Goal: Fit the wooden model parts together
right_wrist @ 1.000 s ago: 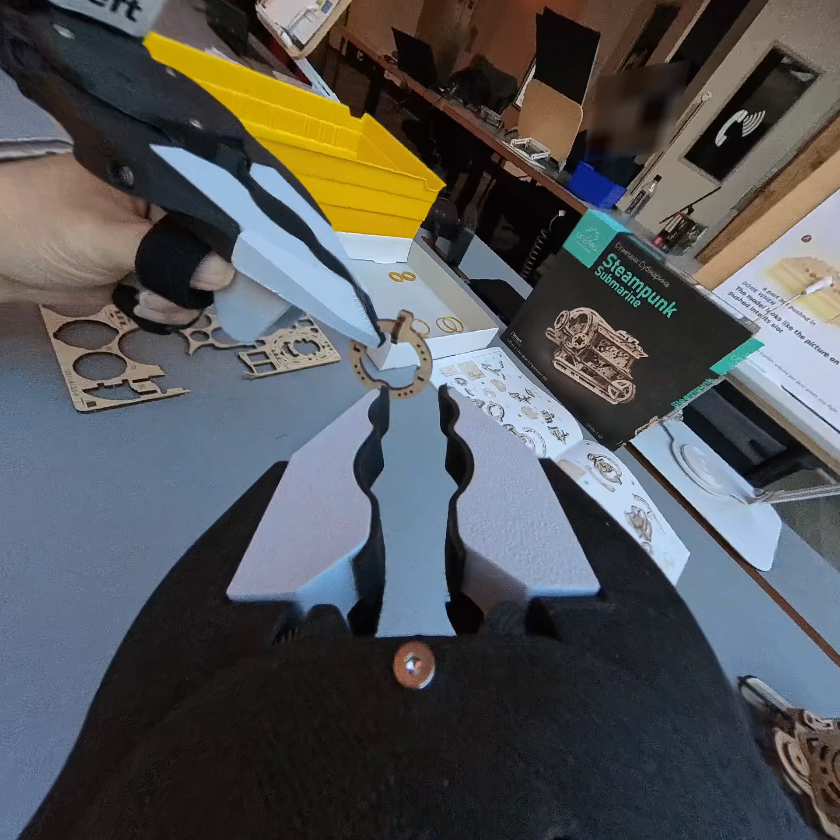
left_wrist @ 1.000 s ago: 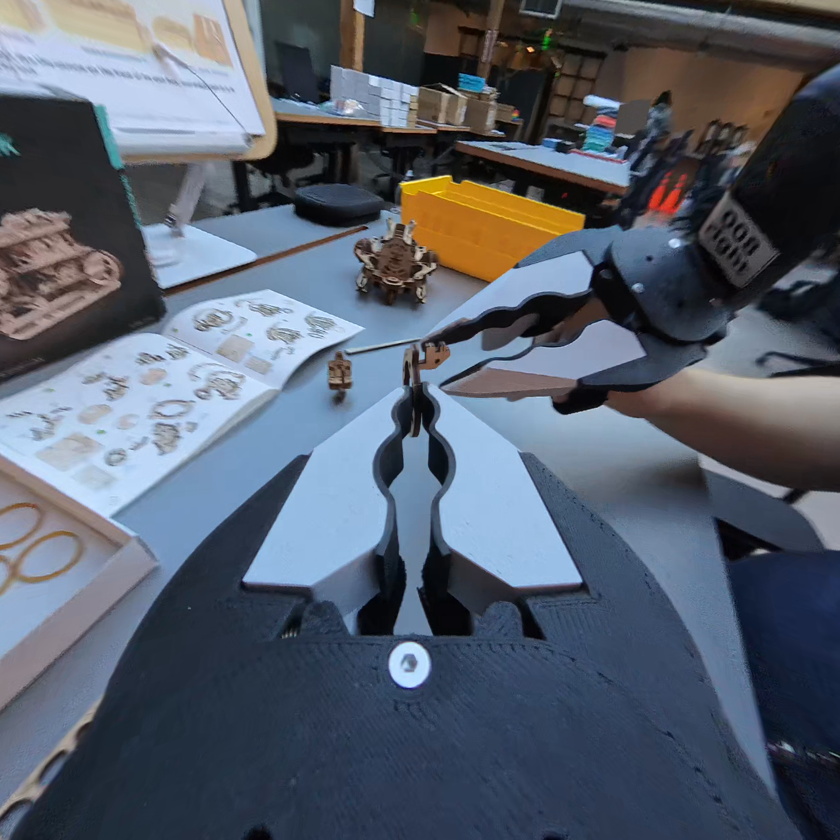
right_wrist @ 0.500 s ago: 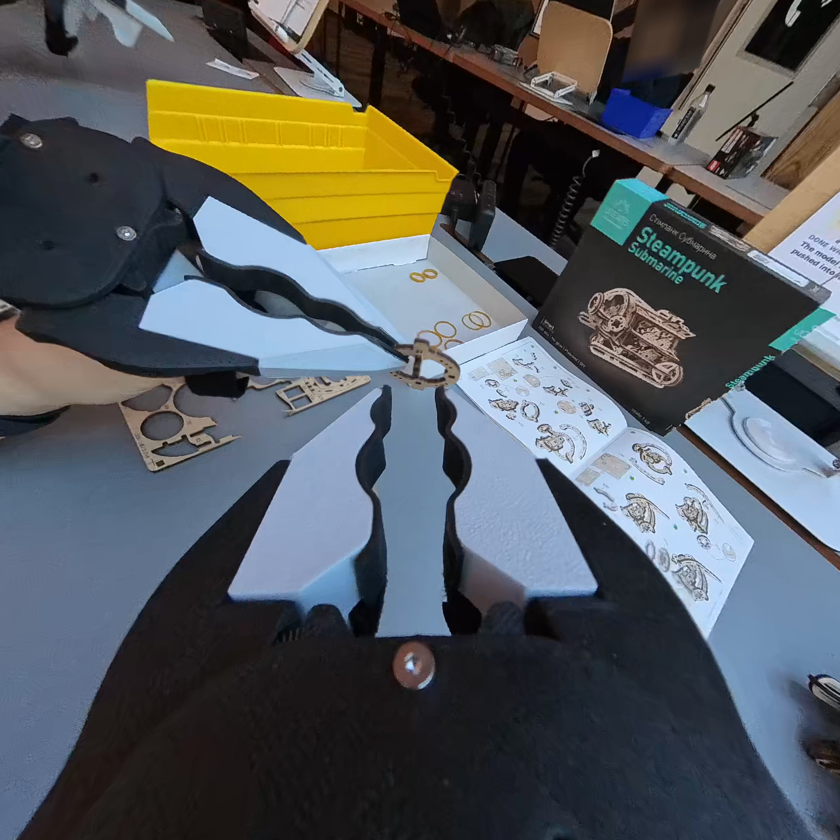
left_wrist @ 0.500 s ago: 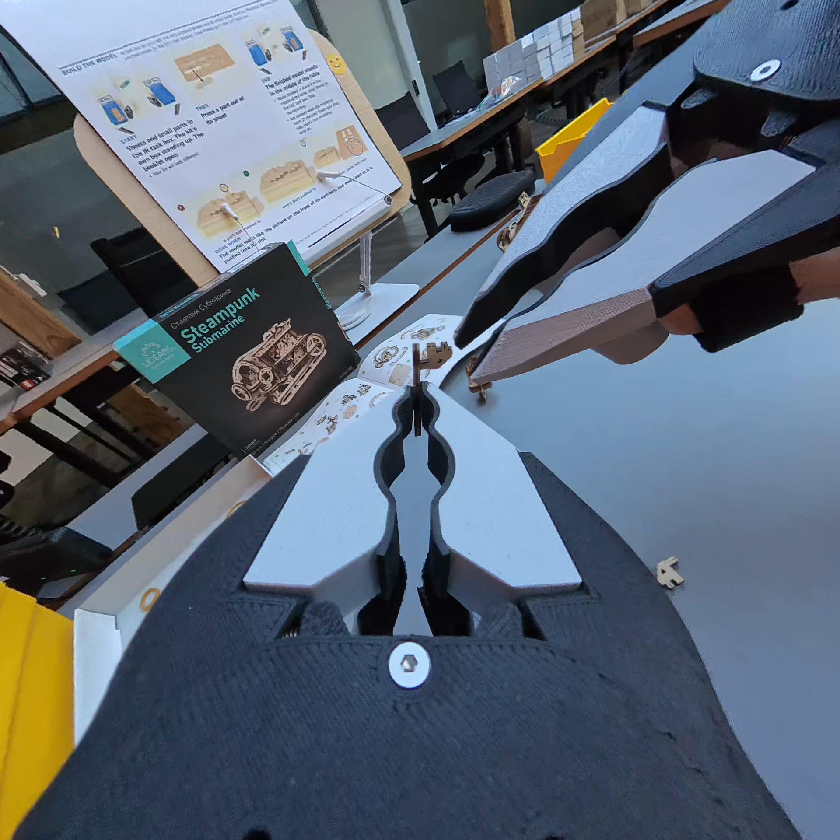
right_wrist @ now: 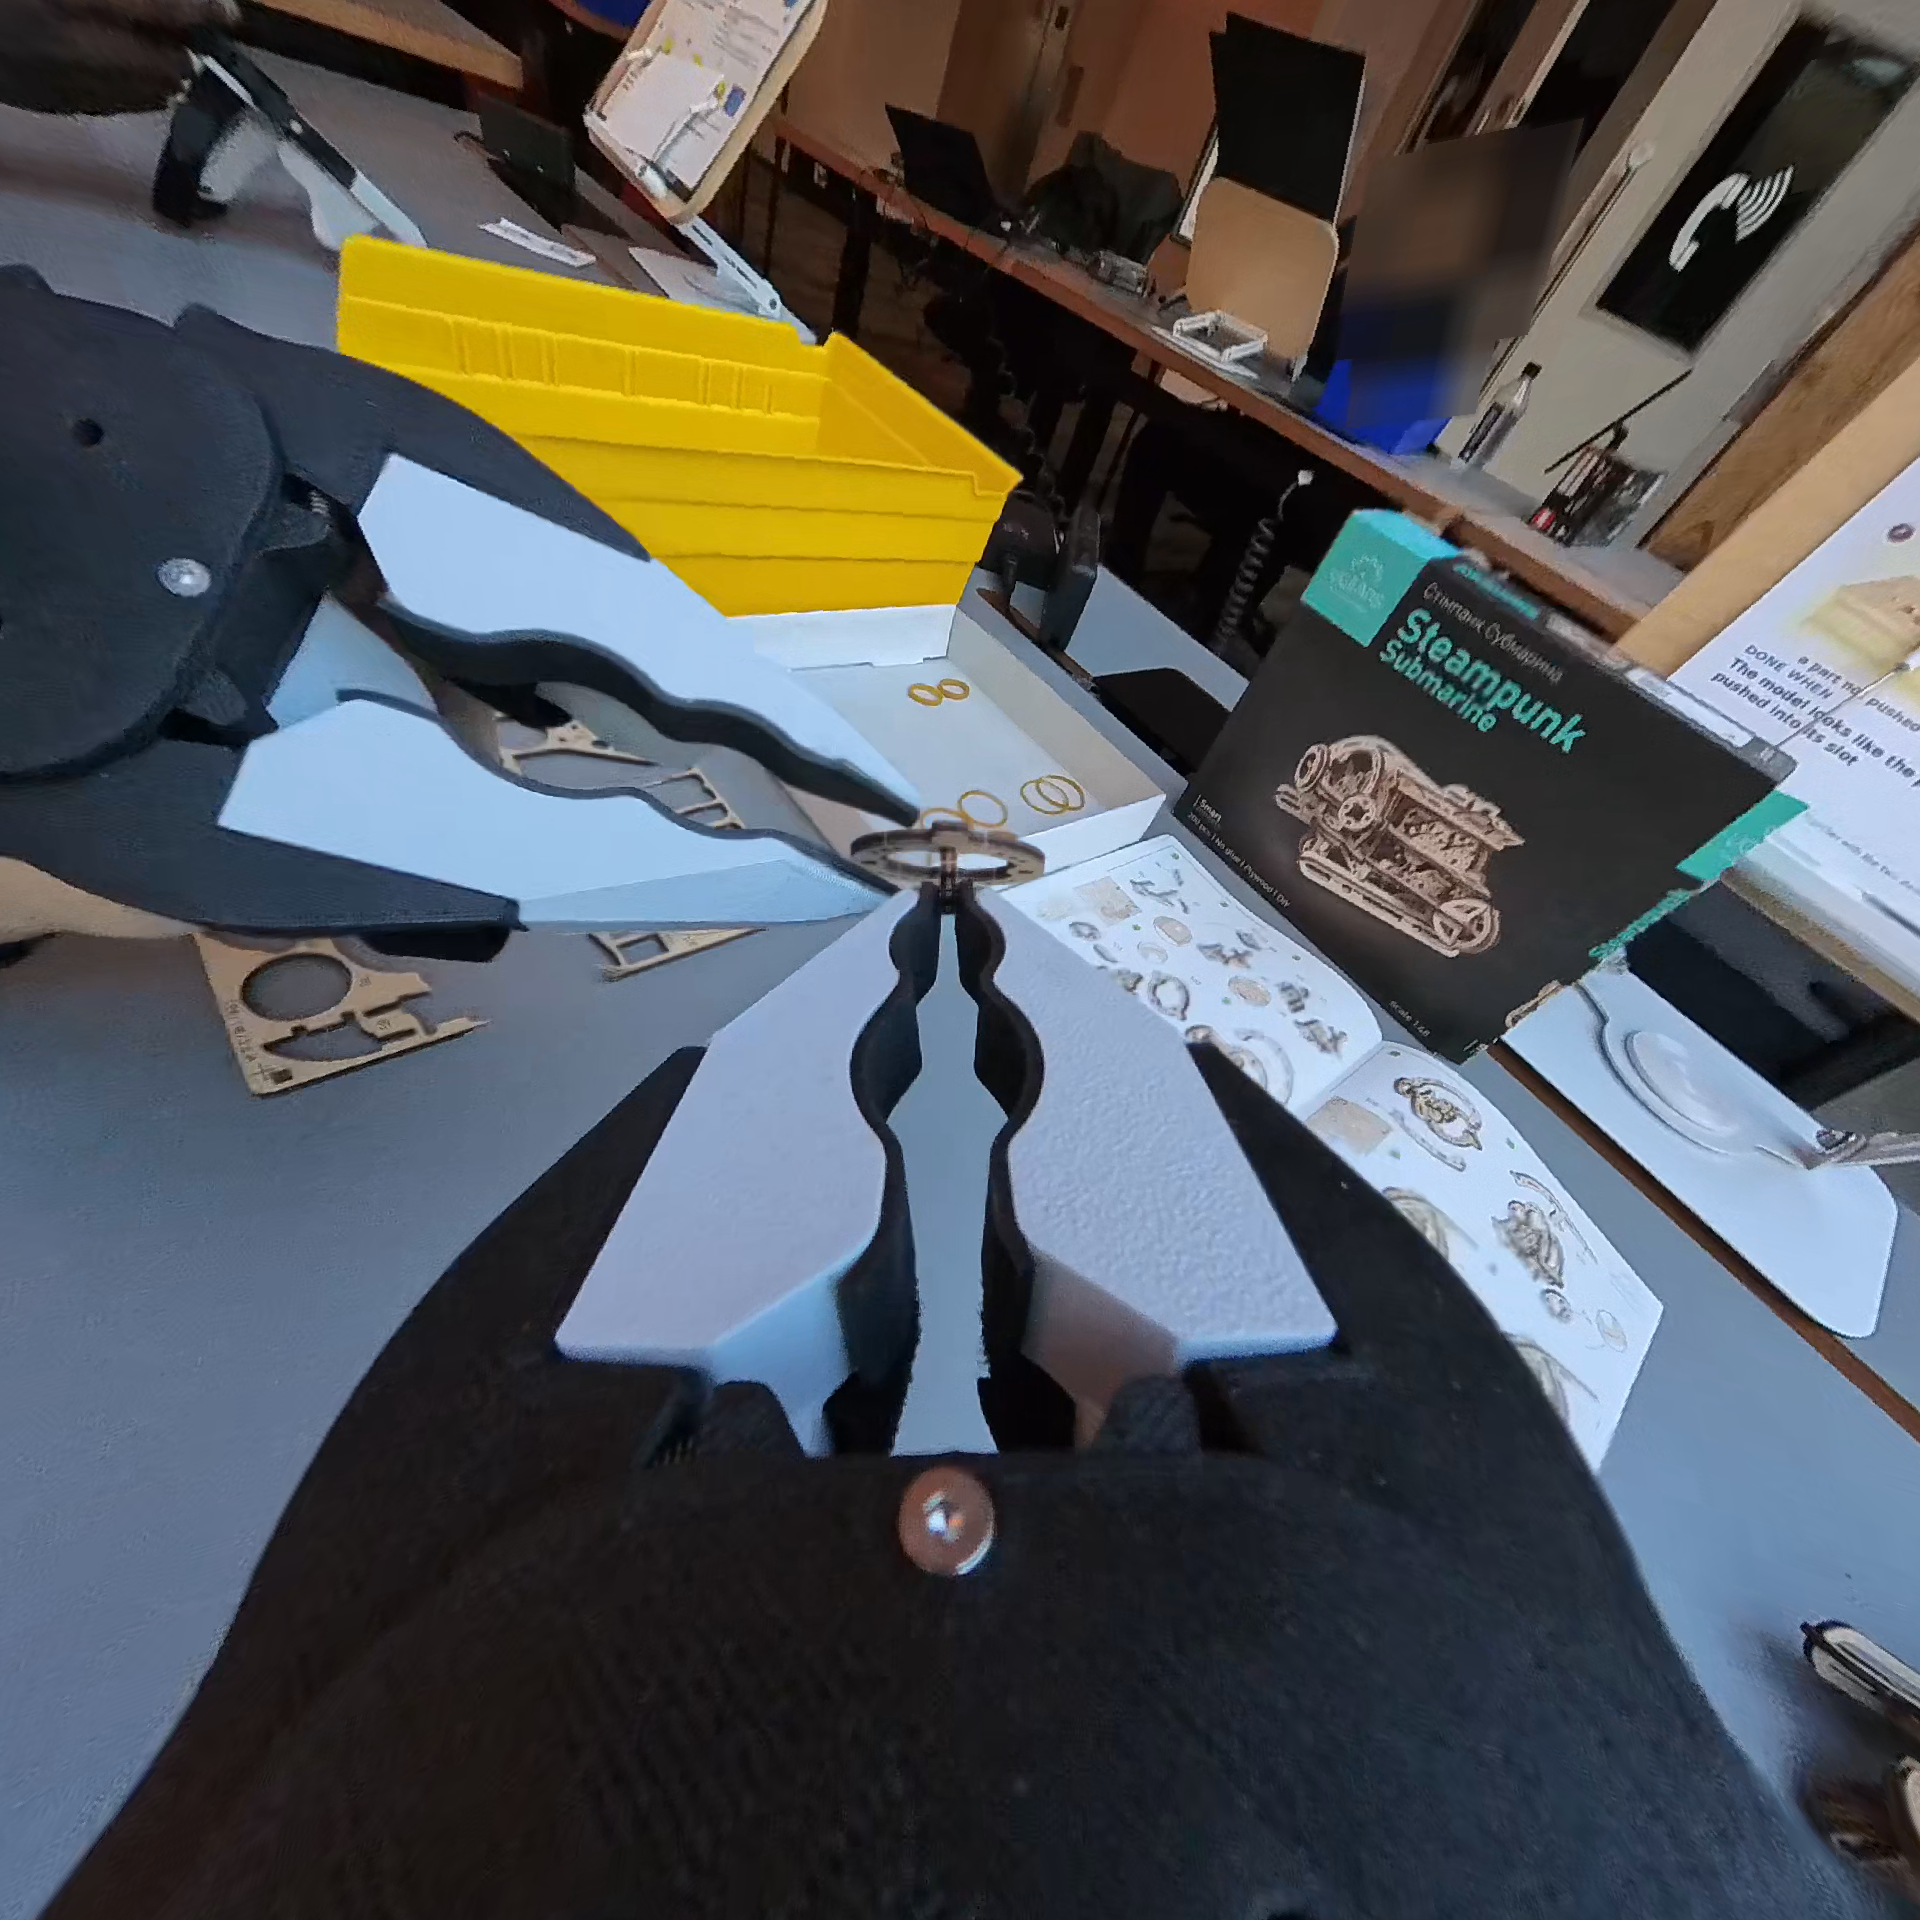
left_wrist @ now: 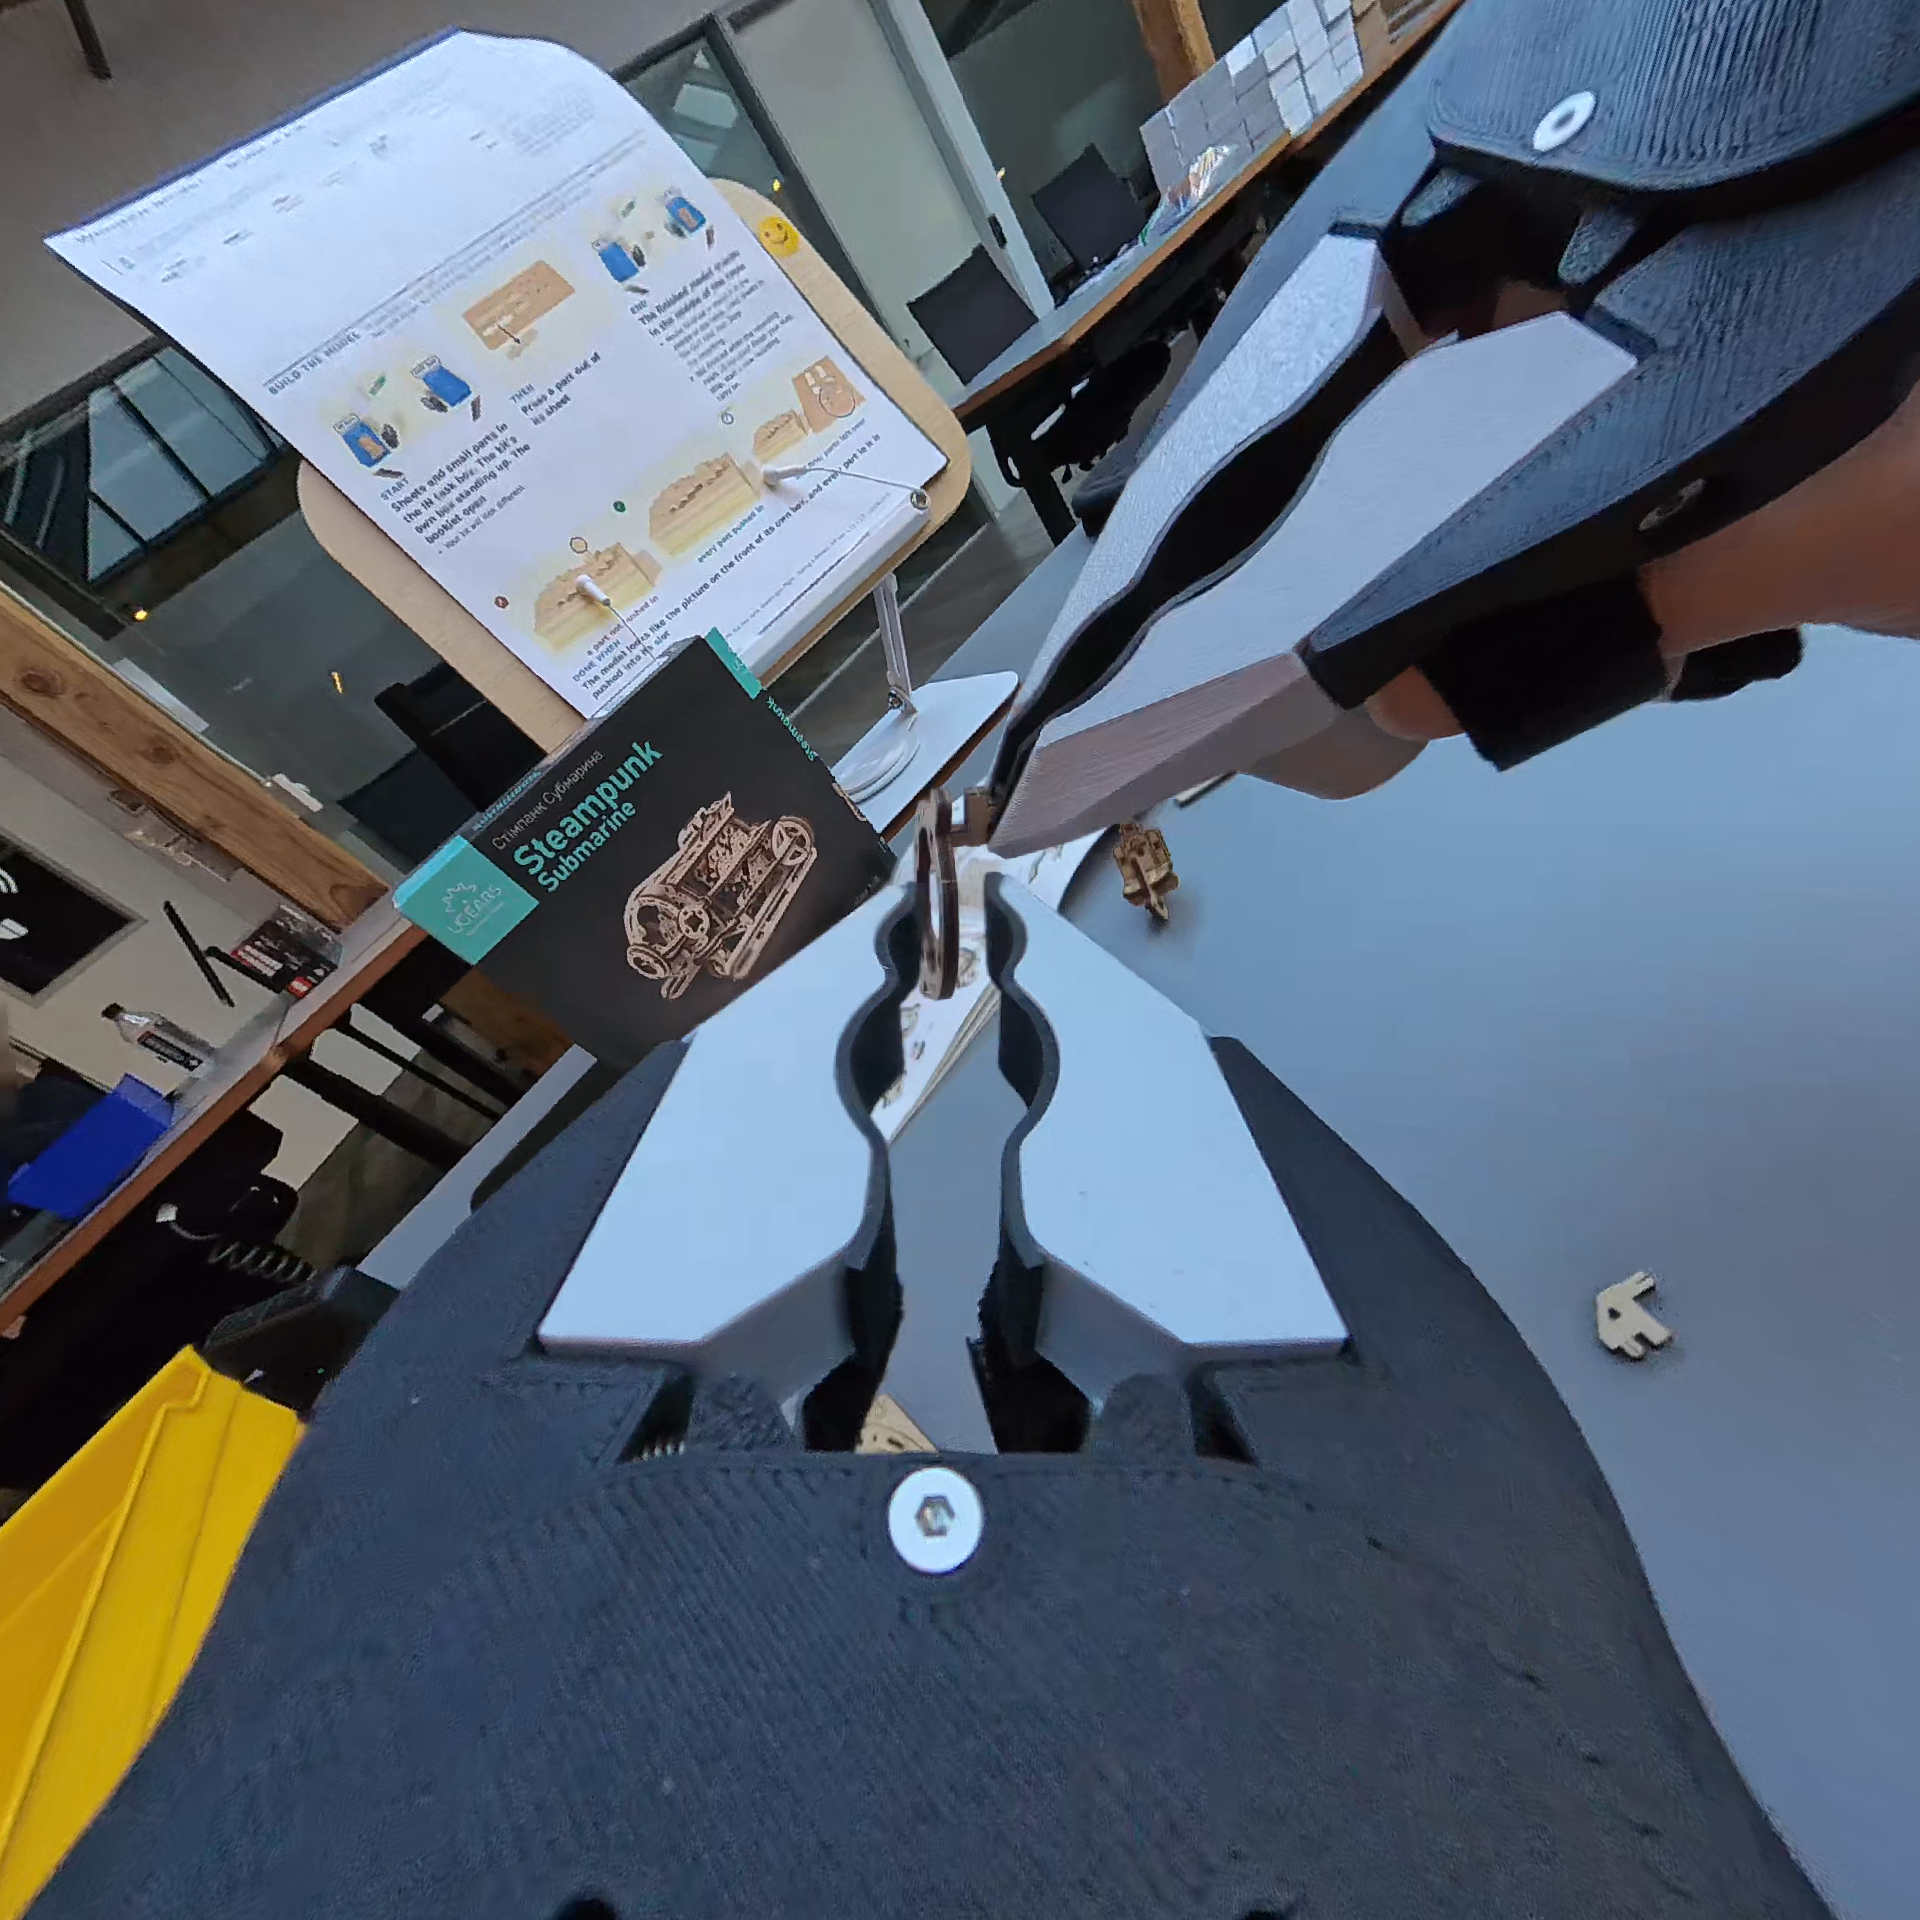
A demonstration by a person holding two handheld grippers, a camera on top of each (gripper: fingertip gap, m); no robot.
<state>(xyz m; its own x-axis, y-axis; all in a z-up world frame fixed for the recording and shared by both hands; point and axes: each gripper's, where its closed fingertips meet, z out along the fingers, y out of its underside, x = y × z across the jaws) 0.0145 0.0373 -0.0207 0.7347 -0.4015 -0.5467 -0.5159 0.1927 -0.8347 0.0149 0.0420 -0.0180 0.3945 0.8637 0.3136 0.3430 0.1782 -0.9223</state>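
Observation:
A thin wooden ring hangs edge-on between my left gripper's fingertips, which stand a little apart with a gap on the ring's right side. In the right wrist view the ring lies flat just beyond my right gripper, which is shut on a small wooden tab fitted at the ring's rim. The left gripper reaches in from the left there, its tips loosely either side of the ring's edge. Both grippers are held above the grey table.
A black model box stands behind an open booklet. A yellow bin and a white tray with rubber bands lie at the back. Punched wooden sheets lie on the left. A loose wooden piece and a small subassembly lie on the table. Both grippers' tips are close together, under 4 cm apart. From either gripper's tips it is about 15 cm to the loose wooden piece.
My right gripper has shut on the tab at the ring's rim. My left gripper's fingers, shut on the ring before, now stand apart. Both grippers have turned, with the ring flat in the right view.

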